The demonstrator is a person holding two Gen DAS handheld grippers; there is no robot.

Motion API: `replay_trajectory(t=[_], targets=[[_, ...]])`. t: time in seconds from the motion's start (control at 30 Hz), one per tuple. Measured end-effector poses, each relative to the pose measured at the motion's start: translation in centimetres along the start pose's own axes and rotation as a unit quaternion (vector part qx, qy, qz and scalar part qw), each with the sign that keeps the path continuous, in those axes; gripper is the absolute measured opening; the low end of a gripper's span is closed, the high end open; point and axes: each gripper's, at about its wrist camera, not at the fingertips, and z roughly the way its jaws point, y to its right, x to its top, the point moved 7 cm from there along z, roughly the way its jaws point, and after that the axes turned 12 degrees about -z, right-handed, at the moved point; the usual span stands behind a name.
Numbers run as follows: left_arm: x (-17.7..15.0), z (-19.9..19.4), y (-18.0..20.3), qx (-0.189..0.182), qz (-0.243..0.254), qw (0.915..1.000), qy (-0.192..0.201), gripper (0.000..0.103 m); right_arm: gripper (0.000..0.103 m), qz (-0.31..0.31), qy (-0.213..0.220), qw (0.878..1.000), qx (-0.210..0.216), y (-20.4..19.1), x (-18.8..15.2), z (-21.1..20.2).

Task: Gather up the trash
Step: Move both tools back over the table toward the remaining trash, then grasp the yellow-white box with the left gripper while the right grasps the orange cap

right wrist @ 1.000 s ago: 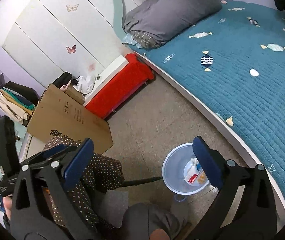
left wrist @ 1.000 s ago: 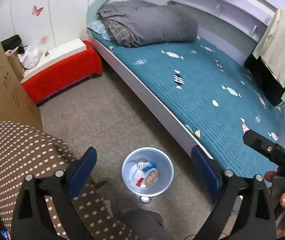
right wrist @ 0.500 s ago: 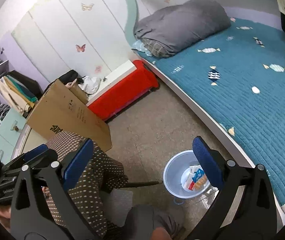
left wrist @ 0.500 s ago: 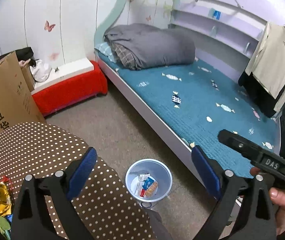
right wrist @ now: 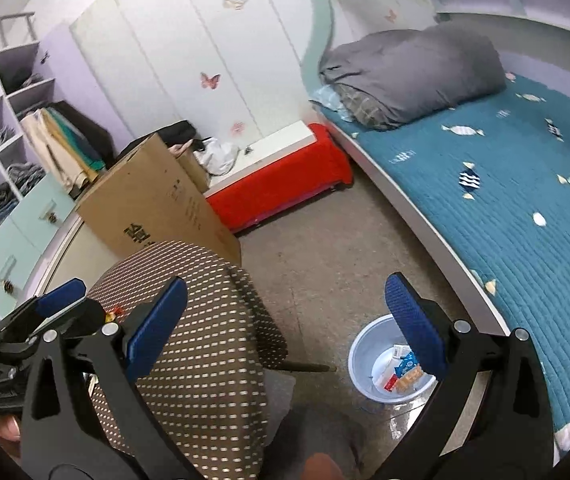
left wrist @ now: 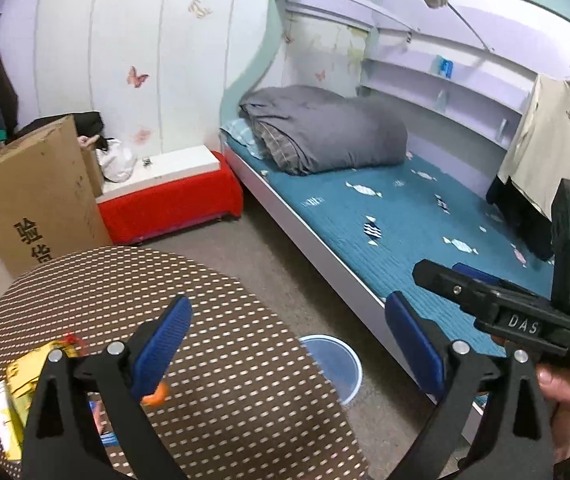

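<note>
A: Where is the trash sitting?

B: Some lies in the pale blue round plastic bin (right wrist: pixel 365 354) on the floor, between the brown dotted round table (left wrist: pixel 221 360) and the bed with the teal quilted cover (left wrist: pixel 401 216). The right wrist view shows small packets (right wrist: pixel 401 368) at its bottom. More lies on the table: yellow crinkled wrappers (left wrist: pixel 25 376) near its left edge, and a small orange piece (left wrist: pixel 155 394) just beside the left gripper's near finger.

A: And the grippers?

B: The left gripper (left wrist: pixel 289 344) hangs over the table with its blue-padded fingers wide apart and nothing between them. The right gripper (right wrist: pixel 285 320) is spread just as wide and empty, above the floor between table and bin.

A: Anything else close by?

B: A tall brown cardboard box (right wrist: pixel 153 204) stands behind the table, next to a red low bench with a white top (right wrist: pixel 281 176). A grey folded duvet (left wrist: pixel 325 128) sits at the head of the bed.
</note>
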Motion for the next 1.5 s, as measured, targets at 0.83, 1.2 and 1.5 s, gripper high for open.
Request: replay_trajectory(t=[0.83,1.2,1.5], targets=[[-4.5,-10.2,-16.3,0.111,-0.13,0.9838,0.055,0.095,0.097,-0.129,-0.053,0.989,0.054,-14.4,-0.9,2.7],[-7.3,-12.1,-24.6,0.194,-0.179,0.9628,0.059,0.095,0.097,-0.168,-0.097,0.978,0.073,-18.1,-4.0,6.4],[-9.7,-10.7,-29.2,0.224,-0.21,0.9514,0.021,0.095,0.097,-0.184,-0.137,0.97,0.084,-19.4,-6.3,9.5]])
